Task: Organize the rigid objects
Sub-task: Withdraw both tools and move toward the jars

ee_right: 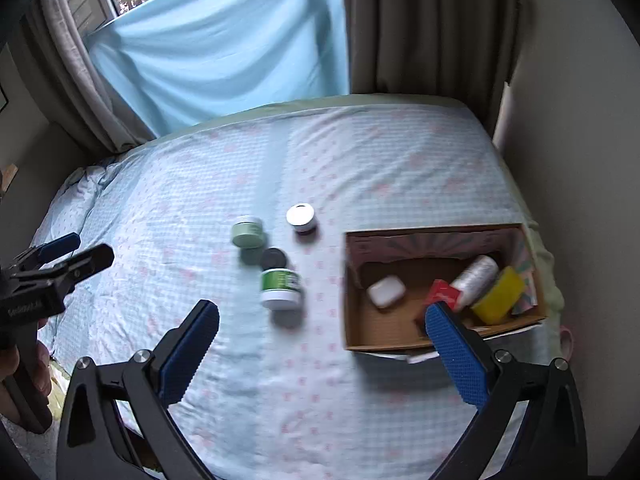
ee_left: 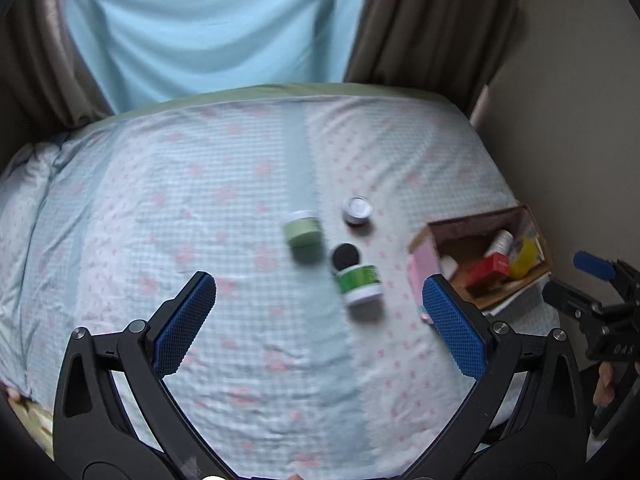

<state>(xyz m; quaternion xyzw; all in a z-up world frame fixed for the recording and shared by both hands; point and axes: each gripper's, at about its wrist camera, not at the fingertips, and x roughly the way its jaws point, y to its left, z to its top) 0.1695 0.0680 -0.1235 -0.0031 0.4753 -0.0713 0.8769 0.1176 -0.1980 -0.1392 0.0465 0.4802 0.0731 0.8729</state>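
Observation:
Three jars lie on the bed: a pale green jar (ee_left: 303, 232) (ee_right: 248, 232), a silver-lidded dark jar (ee_left: 358, 211) (ee_right: 302, 217), and a green-and-white jar with a black lid (ee_left: 356, 280) (ee_right: 279, 282) on its side. A cardboard box (ee_left: 436, 229) (ee_right: 400, 342) at the bed's right edge holds a white case (ee_right: 386, 291), a red box (ee_right: 442, 294), a white bottle (ee_right: 478, 276) and a yellow item (ee_right: 498, 295). My left gripper (ee_left: 318, 312) hovers open above the bed, short of the jars. My right gripper (ee_right: 322, 342) is open too, between jars and box.
The bed (ee_right: 360, 160) has a checked sheet with pink marks. A blue cloth (ee_right: 224, 56) and brown curtains (ee_right: 424, 24) hang behind it. A wall (ee_right: 580, 160) runs along the right side. A hand (ee_right: 24, 376) holds the left gripper's handle.

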